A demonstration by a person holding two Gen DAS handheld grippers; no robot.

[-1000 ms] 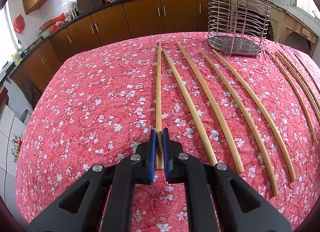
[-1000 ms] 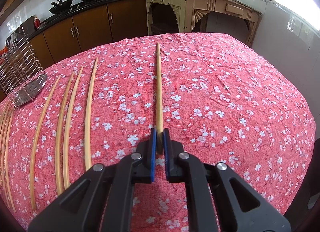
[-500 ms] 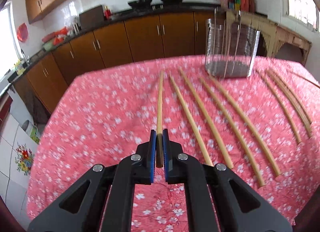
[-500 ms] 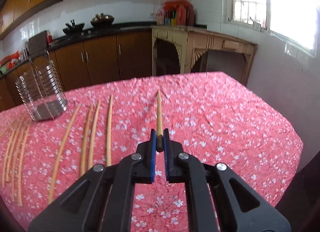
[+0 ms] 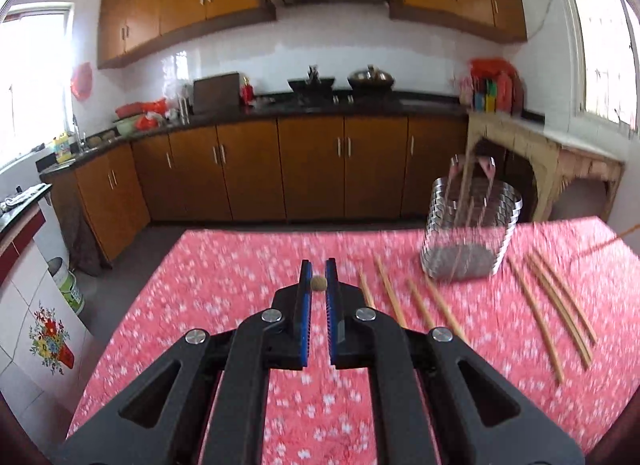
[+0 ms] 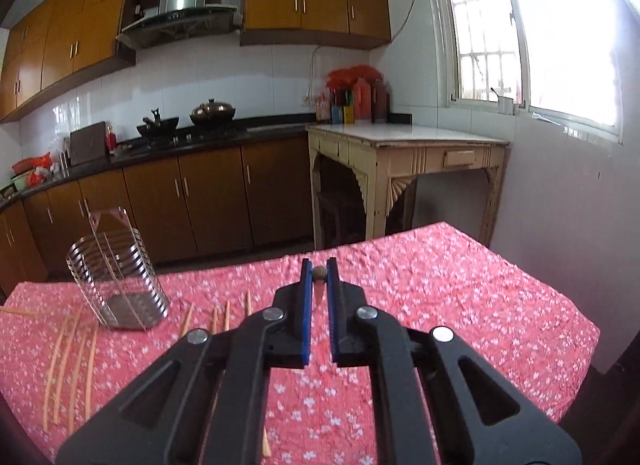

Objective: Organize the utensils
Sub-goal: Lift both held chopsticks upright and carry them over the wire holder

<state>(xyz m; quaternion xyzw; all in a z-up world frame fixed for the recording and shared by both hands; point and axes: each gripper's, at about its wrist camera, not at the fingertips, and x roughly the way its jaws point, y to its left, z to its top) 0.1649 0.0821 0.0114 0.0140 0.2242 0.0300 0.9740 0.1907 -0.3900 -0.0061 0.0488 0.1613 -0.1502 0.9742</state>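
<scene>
Since a second ago both grippers have risen from the table (image 5: 240, 265) and tipped toward level, so each chopstick, then seen lying lengthwise on the red flowered cloth, now shows only as a round end between blue pads. The left gripper (image 5: 319, 283) has its jaws clenched on the left-hand chopstick (image 5: 319, 283) (end-on, its length hidden behind the tip), lifted clear of the cloth. The right gripper (image 6: 319, 273) likewise has its jaws pinched tight on the right-hand chopstick (image 6: 319, 273), also off the cloth. In the left wrist view the wire utensil holder (image 5: 472, 233) stands upright at the far right of the table, with loose chopsticks (image 5: 416, 301) lying on the cloth nearer than it and more to its right; the picture is blurred. In the right wrist view the same holder (image 6: 116, 277) stands at the far left, with chopsticks scattered near it.
</scene>
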